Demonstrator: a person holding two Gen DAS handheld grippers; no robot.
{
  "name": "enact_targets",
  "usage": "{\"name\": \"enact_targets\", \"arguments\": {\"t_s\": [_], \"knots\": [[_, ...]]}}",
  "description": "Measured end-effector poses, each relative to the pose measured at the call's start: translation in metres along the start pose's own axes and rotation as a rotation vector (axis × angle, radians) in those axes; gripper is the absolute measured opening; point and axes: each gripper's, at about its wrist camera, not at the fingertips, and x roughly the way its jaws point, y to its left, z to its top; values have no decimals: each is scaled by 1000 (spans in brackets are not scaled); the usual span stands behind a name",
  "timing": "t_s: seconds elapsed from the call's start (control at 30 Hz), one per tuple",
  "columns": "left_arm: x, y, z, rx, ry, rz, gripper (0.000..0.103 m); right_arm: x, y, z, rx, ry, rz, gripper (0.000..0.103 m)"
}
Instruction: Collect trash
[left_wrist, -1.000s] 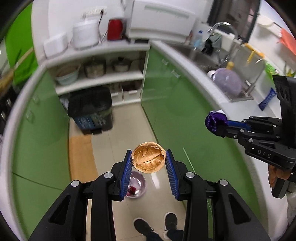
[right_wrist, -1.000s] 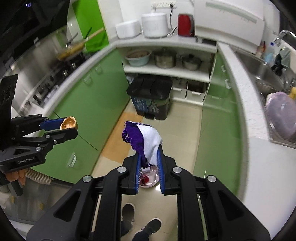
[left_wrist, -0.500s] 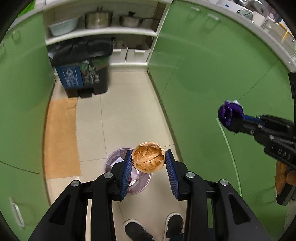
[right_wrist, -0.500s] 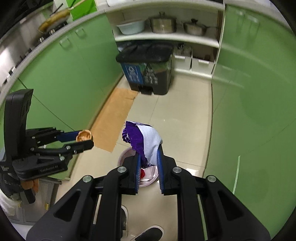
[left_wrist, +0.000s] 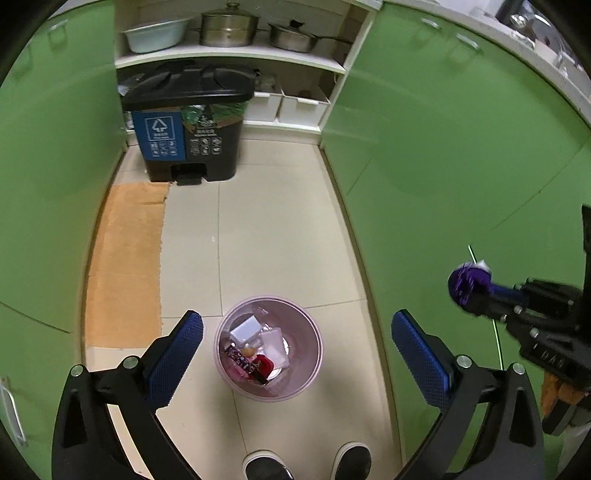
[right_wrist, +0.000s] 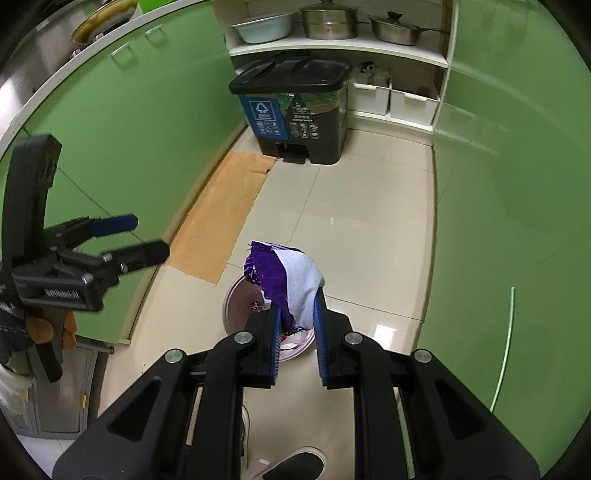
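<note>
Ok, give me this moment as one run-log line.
left gripper: fingers just opened, empty, over pink bin | right gripper: shut on purple-and-white wrapper, above bin | walnut shell: not visible | next: likely drop wrapper

There is one round pink trash bin on the floor at the bottom middle. One big black pedal bin stands at the top. Two shiny metal pots and one pale bowl sit on the top shelf. Two white boxes sit below. Two black shoes show at the bottom edge.

Purple-and-white wrapper above pink, trash-filled bin.
</note>
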Motion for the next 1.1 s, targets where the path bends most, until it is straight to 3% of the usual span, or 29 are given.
{"name": "enact_targets", "arguments": {"t_s": [0.43,0.5,0.57,0.6,0.9,1.1], "knots": [[-40,54,-1,-121,-55,31,98,46,53,22,-112,63,97,16],[-41,61,-4,-130,-60,37,98,55,59,24,-122,69,105,22],[-42,66,-7,-139,-65,40,98,62,61,26,-125,74,107,59],[-42,68,-8,-141,-67,43,98,65,61,26,-118,72,106,101],[-42,66,-7,-136,-68,43,98,66,52,27,-77,58,64,100],[-81,37,13,-110,-62,21,98,7,44,37,-34,32,53,100]]}}
